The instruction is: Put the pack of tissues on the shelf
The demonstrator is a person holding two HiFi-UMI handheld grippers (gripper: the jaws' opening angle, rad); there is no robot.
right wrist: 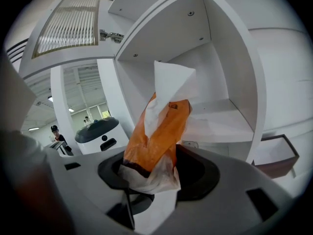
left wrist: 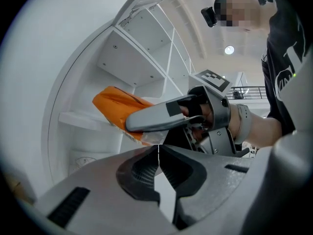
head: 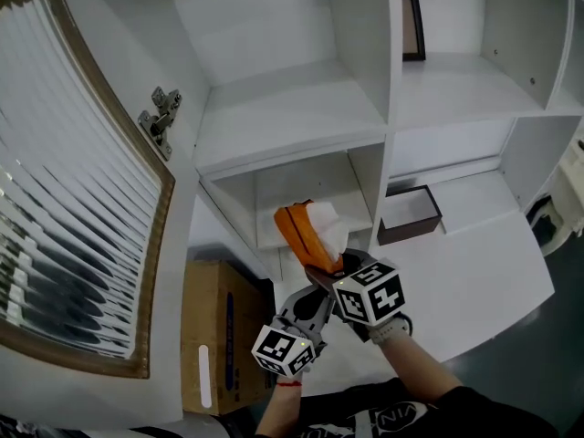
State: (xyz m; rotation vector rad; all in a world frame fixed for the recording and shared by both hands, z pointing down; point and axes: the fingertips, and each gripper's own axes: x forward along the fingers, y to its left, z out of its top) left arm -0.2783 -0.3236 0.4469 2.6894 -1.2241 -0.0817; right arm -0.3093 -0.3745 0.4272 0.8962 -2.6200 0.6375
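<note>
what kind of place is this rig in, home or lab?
Likely a lab or test hall, not a home: a white shelf unit, a cardboard box on the floor, and a white machine with a person in an open hall beyond.

Showing: one pack of tissues (head: 308,231), one cardboard box (head: 219,336), one brown tray (head: 411,215), one picture frame (head: 412,26), two tongs: left tongs (left wrist: 158,153), right tongs (right wrist: 149,180).

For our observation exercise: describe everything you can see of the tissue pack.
The pack is a soft, crinkled orange plastic wrapper with a pale, see-through lower end and a white tissue sticking out of its top. It tilts upward toward the shelf compartment, its lower end pinched in the right tool. Whether it touches the shelf is unclear.
</note>
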